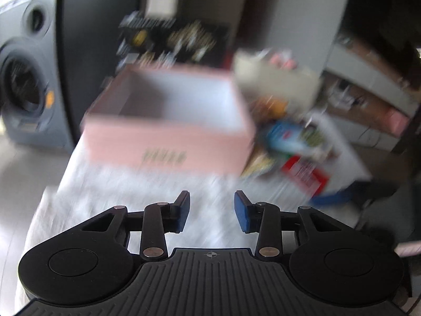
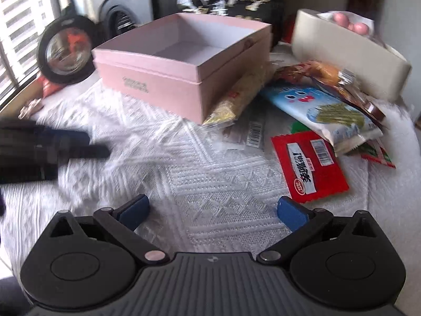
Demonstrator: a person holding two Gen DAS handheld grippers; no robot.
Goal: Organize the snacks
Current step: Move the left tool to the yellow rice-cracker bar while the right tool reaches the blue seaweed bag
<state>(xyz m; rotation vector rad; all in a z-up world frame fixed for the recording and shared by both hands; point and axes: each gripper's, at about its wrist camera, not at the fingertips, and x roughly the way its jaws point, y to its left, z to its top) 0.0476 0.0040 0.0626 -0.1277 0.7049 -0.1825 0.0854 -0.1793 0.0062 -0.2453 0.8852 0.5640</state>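
We see our left gripper (image 1: 212, 209) with its blue pads apart and nothing between them; it is open, above the white cloth (image 1: 131, 189). The left view is blurred. Our right gripper (image 2: 213, 212) has its jaws spread wider, also with nothing between them, only the cloth below.

The pink box (image 2: 184, 63) stands on the cloth with its top open, and its white inside looks empty as far as we can see. The snacks lie in a loose heap to the right of the box. A yellow packet (image 2: 231, 102) rests against the right wall of the box. A red packet (image 2: 310, 163) lies flat on the cloth, nearest to the right gripper. Behind it is a light blue bag (image 2: 323, 108), and an orange-brown packet (image 2: 323, 76) lies partly over this bag. A green and red wrapper (image 2: 379, 152) shows from under the blue bag. Behind the heap stands a cream container (image 2: 342, 52) with pink round things (image 2: 350, 22) in it.

In the right view the left gripper appears as a dark blurred shape at the left edge, over the cloth and well apart from the snacks. A round black object (image 2: 65, 50) stands left of the box.
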